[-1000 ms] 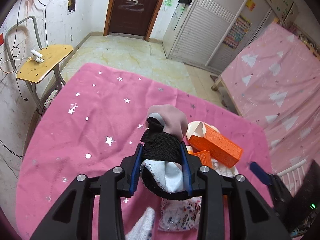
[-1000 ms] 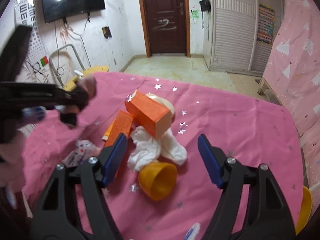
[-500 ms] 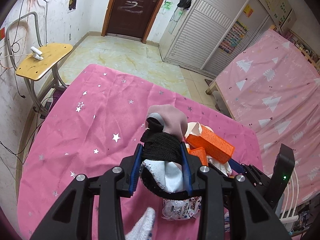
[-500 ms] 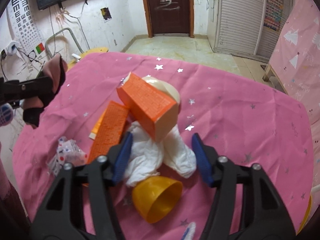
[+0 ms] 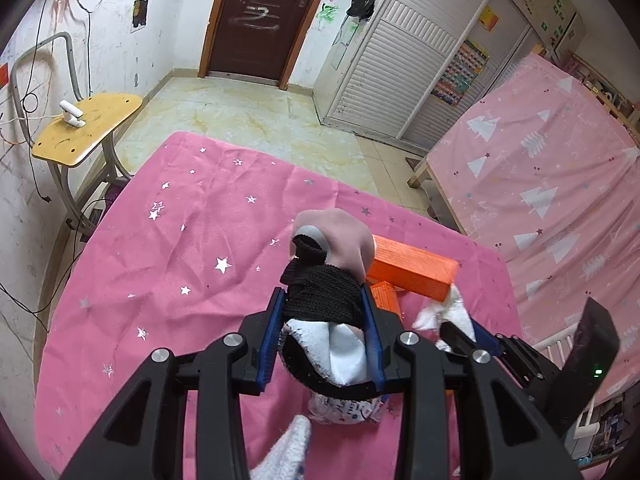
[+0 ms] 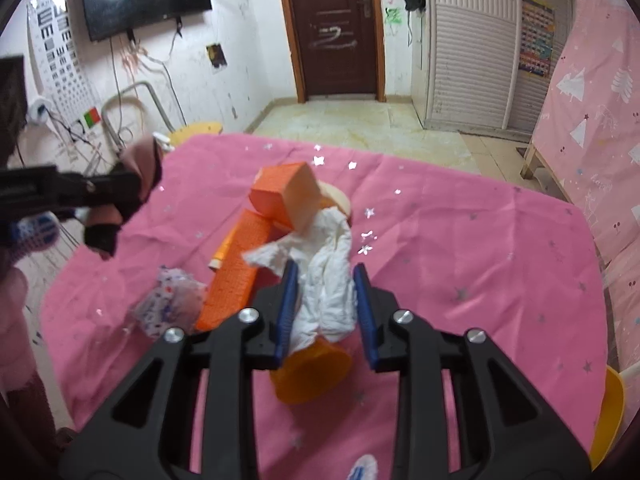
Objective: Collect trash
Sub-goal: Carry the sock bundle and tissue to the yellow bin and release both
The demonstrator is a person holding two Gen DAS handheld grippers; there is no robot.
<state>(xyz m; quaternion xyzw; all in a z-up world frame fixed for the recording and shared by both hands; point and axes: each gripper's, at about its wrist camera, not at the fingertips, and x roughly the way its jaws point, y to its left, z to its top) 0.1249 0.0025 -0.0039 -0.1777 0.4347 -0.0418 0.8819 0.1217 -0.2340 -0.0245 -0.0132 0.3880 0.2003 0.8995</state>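
left gripper (image 5: 324, 328): clamped on a bundle of black knit, pink and white cloth (image 5: 326, 280), frame centre
right gripper (image 6: 325, 312): jaws just closing onto crumpled white tissue (image 6: 326, 276); centre, above orange plastic cup (image 6: 310, 372)
bench (image 6: 460, 240): pink star-print cover; orange boxes (image 6: 286, 194) above the tissue

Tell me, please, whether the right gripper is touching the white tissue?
Touching: in the right wrist view, the right gripper, jaws just closing, has both blue pads pressed against the white tissue.
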